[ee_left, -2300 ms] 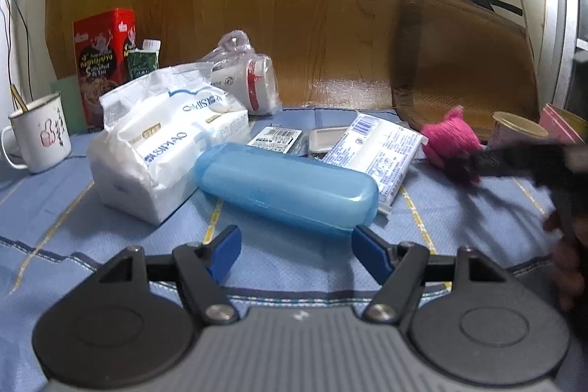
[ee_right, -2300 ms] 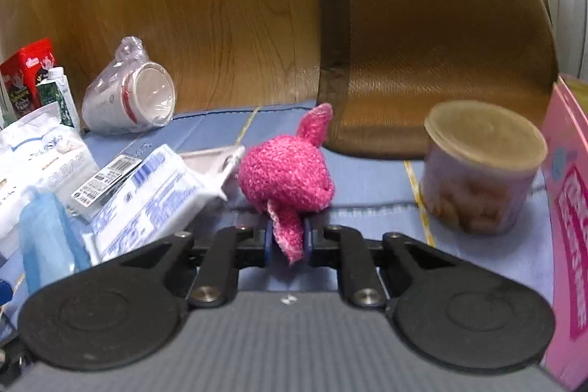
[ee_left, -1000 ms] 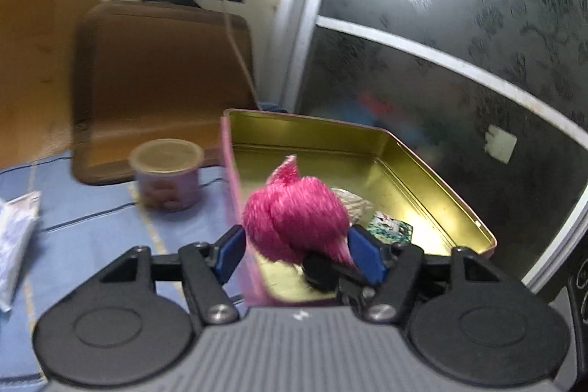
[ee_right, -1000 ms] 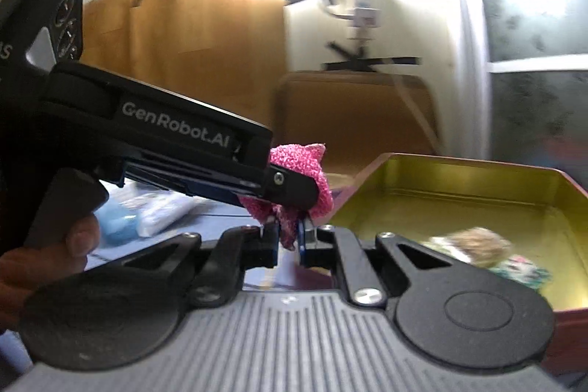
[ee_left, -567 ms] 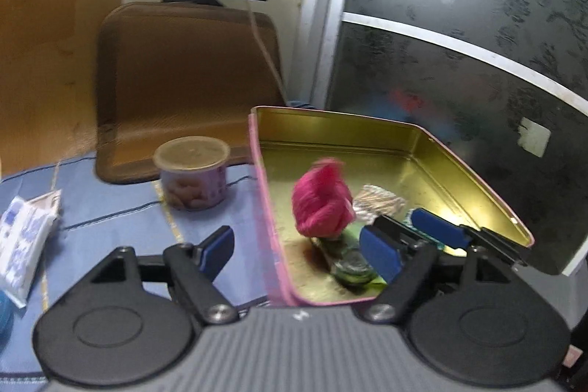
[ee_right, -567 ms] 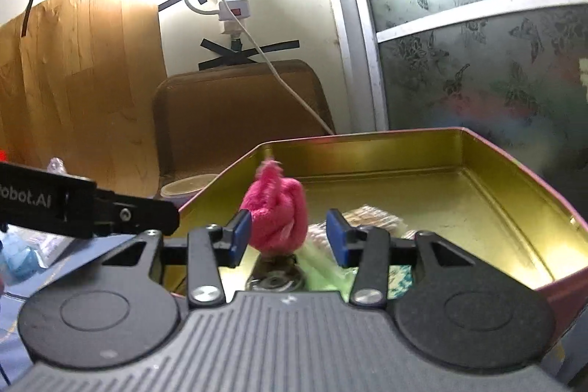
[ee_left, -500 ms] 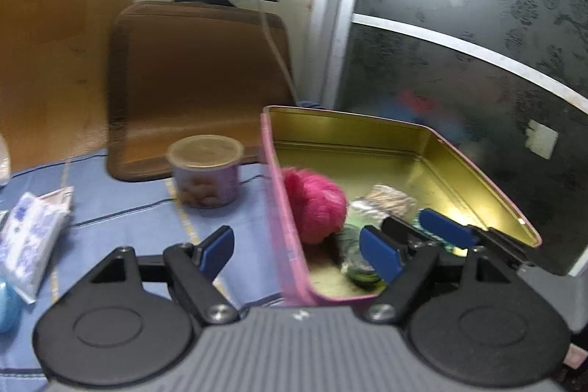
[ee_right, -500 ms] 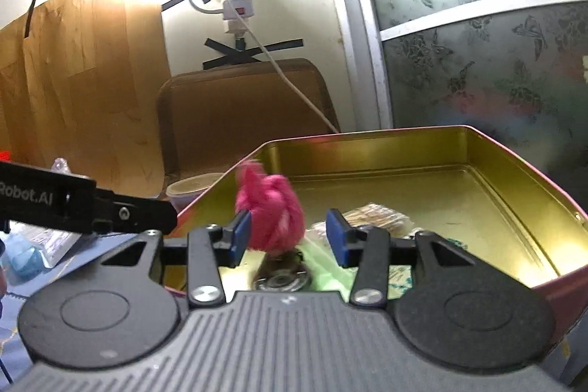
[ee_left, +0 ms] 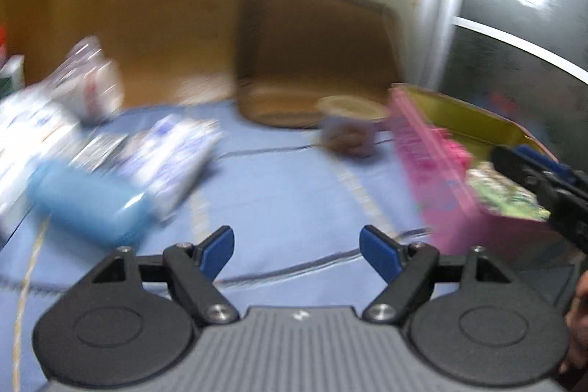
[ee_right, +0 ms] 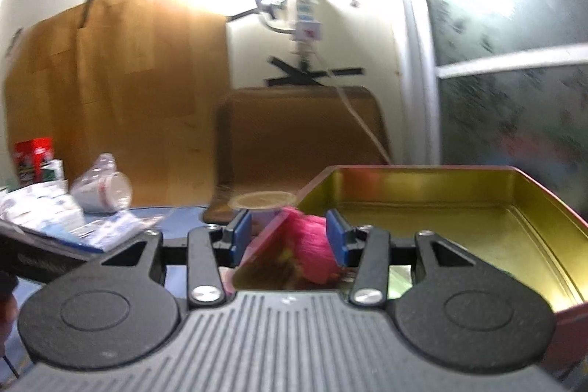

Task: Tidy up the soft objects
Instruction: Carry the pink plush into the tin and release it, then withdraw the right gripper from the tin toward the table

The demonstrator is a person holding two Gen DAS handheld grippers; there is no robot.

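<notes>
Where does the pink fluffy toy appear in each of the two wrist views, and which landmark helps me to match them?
Left wrist view: the pink fluffy toy is at the right, blurred, inside the pink tin just behind its near wall.
Right wrist view: the toy is low in the centre, in the tin's near left corner.
Shared landmark: the round lidded tub beside the tin, before the brown chair back.

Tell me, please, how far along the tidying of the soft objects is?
Done: the pink fuzzy toy lies inside the tin. In hand: nothing; right gripper and left gripper are both open and empty. Left: the tissue packs sit on the blue cloth.
</notes>
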